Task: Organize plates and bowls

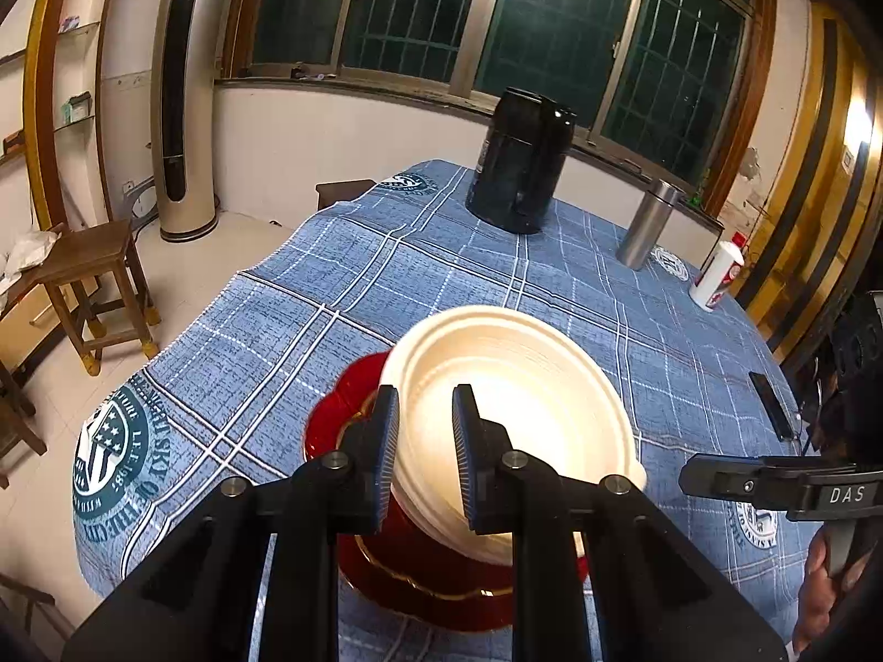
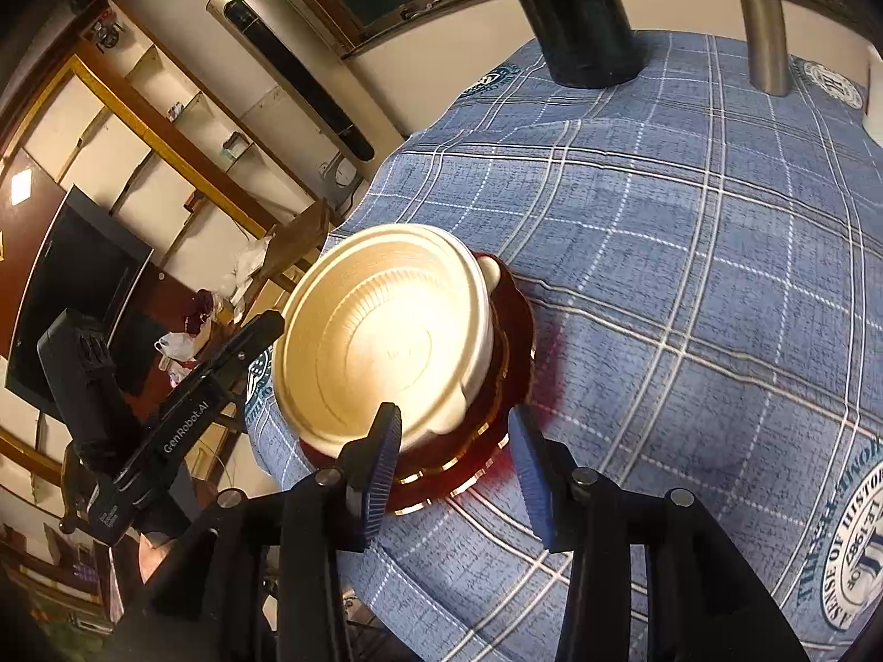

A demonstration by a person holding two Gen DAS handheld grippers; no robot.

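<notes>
Cream bowl (image 1: pixel 513 414) being stacked on the red plate (image 1: pixel 331 425).
Its rim is seemingly clamped by the left gripper (image 1: pixel 425 458); the right gripper (image 2: pixel 458 474) stands released.

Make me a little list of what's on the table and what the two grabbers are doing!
table cover: blue plaid cloth
middle: cream bowl sitting on red plate
far side: black jug, steel flask, white bottle
right edge: black phone
left gripper: clamped on the bowl's rim
right gripper: open, holding nothing, near the plate
</notes>
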